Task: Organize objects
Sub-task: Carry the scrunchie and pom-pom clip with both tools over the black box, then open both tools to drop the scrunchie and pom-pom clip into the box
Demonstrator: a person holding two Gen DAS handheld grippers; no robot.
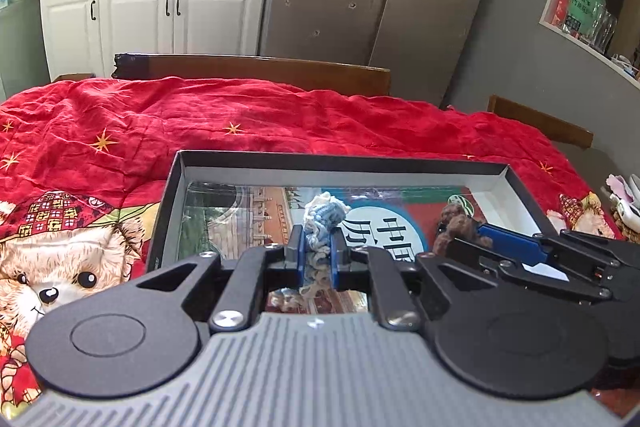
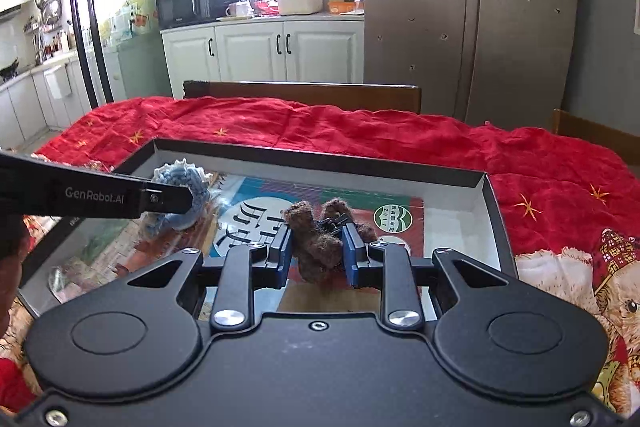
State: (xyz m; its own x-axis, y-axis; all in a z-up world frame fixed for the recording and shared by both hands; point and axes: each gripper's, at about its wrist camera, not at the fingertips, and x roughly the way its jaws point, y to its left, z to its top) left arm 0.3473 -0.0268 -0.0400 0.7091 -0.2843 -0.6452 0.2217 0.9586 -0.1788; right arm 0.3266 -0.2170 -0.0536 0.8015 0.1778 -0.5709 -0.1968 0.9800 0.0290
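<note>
Closely pinched, the left gripper (image 1: 317,255) clamps its blue fingers (image 1: 298,259) on a blue-and-white crocheted toy (image 1: 324,217), while the right gripper (image 2: 318,255) has its fingers (image 2: 282,259) pressed against a brown fuzzy toy (image 2: 316,235). Both toys hang over a shallow black box (image 2: 490,203) with a printed sheet (image 2: 256,211) on its floor, blue toy toward the box's left edge, brown toy near its middle. Under the box, a red cloth (image 2: 360,131) with a bear print covers the bench.

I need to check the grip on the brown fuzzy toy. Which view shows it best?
The right wrist view: the brown fuzzy toy sits centred between the right gripper pads. The left wrist view shows only part of it, beyond that gripper.
</note>
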